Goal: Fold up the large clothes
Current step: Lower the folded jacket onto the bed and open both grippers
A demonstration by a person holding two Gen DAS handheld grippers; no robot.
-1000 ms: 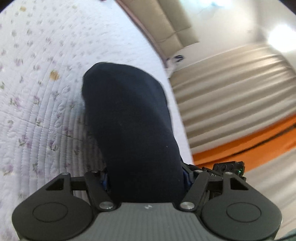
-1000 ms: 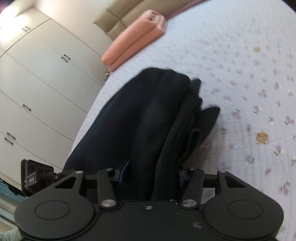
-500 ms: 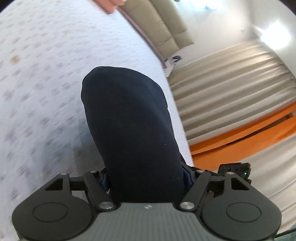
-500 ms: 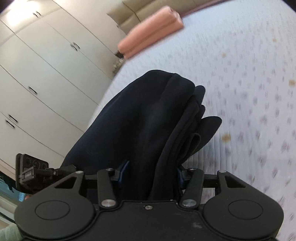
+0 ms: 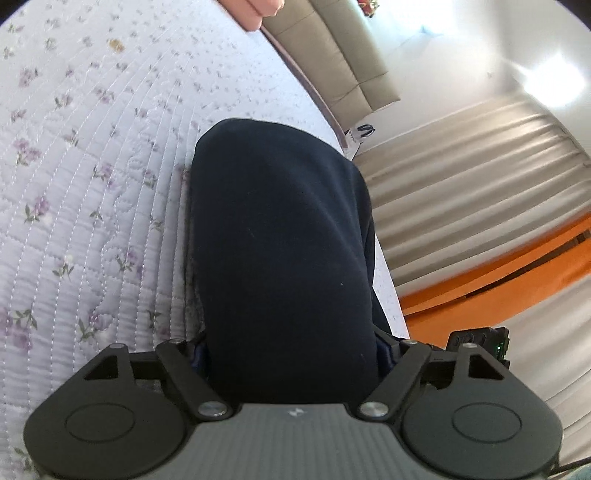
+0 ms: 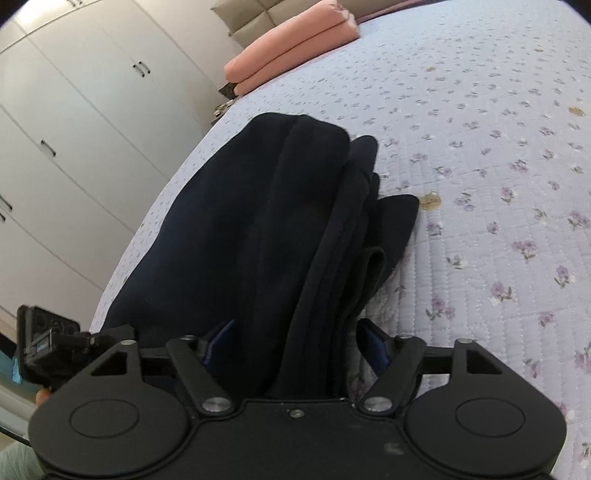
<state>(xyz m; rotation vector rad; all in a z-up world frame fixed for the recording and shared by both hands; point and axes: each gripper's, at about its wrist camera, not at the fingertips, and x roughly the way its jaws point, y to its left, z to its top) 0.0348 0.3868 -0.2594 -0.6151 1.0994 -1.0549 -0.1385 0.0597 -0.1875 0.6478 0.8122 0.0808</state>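
The right gripper [image 6: 295, 343] has just been opening; its blue pads [image 6: 375, 341] stand clear of the folded navy garment [image 6: 266, 229] between them, which lies on the floral quilt [image 6: 498, 155]. Pink bedding [image 6: 291, 55] sits beyond.

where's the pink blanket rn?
Right wrist view: the folded pink blanket lies at the far end of the bed, against the beige headboard, beyond the dark garment. Left wrist view shows only its corner at the top edge.
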